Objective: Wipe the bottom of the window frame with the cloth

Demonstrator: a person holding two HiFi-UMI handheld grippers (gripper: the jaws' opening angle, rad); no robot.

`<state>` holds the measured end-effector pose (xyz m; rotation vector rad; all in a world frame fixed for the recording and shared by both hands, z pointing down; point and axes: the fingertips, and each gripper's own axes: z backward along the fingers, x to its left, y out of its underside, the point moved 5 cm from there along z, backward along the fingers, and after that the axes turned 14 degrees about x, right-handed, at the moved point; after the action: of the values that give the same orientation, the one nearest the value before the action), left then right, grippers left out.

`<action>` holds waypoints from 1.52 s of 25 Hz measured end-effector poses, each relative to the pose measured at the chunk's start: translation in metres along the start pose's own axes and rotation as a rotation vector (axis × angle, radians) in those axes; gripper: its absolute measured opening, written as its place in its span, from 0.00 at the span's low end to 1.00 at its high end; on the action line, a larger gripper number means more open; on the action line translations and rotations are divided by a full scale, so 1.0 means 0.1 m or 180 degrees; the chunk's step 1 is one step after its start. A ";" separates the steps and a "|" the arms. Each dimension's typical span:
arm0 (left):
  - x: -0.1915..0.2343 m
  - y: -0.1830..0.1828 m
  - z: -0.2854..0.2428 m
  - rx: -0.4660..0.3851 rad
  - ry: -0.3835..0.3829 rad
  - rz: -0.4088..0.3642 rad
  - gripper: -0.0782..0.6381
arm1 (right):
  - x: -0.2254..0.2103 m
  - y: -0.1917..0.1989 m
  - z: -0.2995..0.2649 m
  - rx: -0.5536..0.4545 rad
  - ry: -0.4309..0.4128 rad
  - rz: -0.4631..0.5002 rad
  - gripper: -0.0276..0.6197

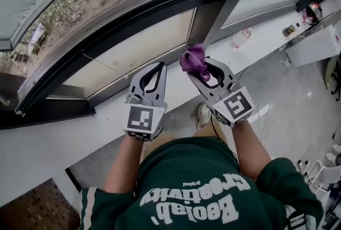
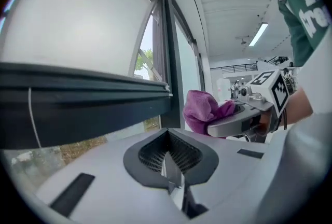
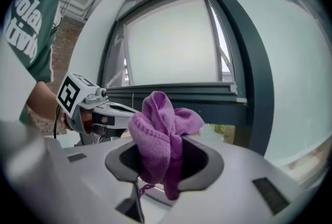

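**At the sill, the cloth sits in the right gripper**

Over the white sill (image 1: pixel 101 120), the right gripper (image 1: pixel 198 68) is clamped on a bunched purple cloth (image 1: pixel 193 57), with the dark window frame (image 1: pixel 122 21) at its 12 o'clock. The left gripper (image 1: pixel 157 68) is at the cloth's 9 o'clock, jaws together and empty.

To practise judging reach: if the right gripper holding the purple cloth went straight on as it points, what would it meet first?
Probably the dark grey bottom rail of the window frame, beyond the right gripper and its crumpled purple cloth; depth is unclear.
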<state>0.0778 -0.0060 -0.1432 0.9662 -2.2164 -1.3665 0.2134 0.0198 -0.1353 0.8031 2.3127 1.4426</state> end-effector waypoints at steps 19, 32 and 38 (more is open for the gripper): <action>0.25 -0.40 0.70 -0.0648 -0.0667 -0.0263 0.12 | 0.39 -0.87 0.17 -0.0894 0.0039 0.0498 0.30; 0.24 -0.42 0.82 -0.0640 -0.0818 -0.0269 0.12 | 0.39 -0.83 0.16 -0.0872 -0.0027 0.0462 0.30; 0.25 -0.42 0.80 -0.0544 -0.0786 -0.0207 0.12 | 0.33 -0.82 0.15 -0.0897 -0.0044 0.0373 0.30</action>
<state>0.0265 0.0144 -0.2186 0.8553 -2.2091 -1.7571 0.1706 0.0226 -0.2135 0.8715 2.0180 1.7565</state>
